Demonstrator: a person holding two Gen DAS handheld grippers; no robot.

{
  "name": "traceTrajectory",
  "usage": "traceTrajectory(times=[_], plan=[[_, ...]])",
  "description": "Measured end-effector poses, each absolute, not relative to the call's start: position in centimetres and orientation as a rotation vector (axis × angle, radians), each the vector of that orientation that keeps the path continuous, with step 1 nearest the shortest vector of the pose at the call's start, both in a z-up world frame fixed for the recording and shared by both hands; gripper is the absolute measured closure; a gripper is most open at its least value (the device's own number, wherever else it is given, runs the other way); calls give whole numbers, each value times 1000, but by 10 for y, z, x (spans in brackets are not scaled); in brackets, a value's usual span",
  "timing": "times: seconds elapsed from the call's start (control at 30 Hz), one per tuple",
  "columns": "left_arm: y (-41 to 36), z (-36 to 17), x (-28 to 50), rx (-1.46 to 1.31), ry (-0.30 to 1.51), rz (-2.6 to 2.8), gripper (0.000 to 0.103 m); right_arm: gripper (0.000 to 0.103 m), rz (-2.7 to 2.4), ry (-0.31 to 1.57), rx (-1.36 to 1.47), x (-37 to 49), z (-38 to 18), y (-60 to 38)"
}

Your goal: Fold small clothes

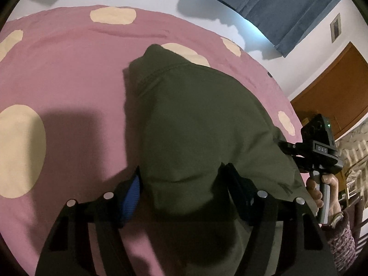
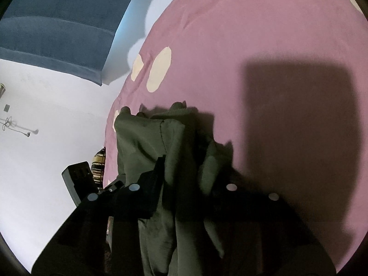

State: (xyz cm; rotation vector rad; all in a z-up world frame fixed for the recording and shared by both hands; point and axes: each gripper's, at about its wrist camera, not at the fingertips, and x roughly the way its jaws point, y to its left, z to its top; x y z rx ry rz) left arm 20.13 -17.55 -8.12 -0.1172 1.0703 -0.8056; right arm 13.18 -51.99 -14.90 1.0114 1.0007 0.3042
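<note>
Green garment (image 1: 197, 124): near edge pinched in both left gripper (image 1: 184, 197) and right gripper (image 2: 184, 174), long axis running away from them over pink bedspread (image 1: 69, 80).

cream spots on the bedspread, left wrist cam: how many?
6 on the pink bedspread: far top, upper left edge, big one near left, one half under the green garment, upper right, right edge. The garment may hide more.
</note>
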Motion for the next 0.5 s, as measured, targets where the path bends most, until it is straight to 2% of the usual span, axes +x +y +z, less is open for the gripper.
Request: traceTrajectory(times=[0.17, 0.27, 0.3, 0.37, 0.43, 0.5], plan=[[-176, -82, 203, -134, 1068, -816, 34, 71, 311, 993, 1020, 137, -150, -519], [-175, -80, 203, -149, 1059, -819, 32, 66, 318, 980, 1042, 137, -150, -519], [-172, -80, 203, -160, 1055, -822, 31, 61, 319, 969, 1055, 135, -149, -521], [-166, -78, 202, -188, 1059, -806, 20, 50, 325, 949, 1058, 128, -144, -522], [-156, -78, 200, -230, 1082, -818, 18, 32, 335, 937, 1045, 119, -136, -524], [-149, -75, 195, -239, 1088, -827, 18, 27, 338, 938, 1023, 109, -130, -524]])
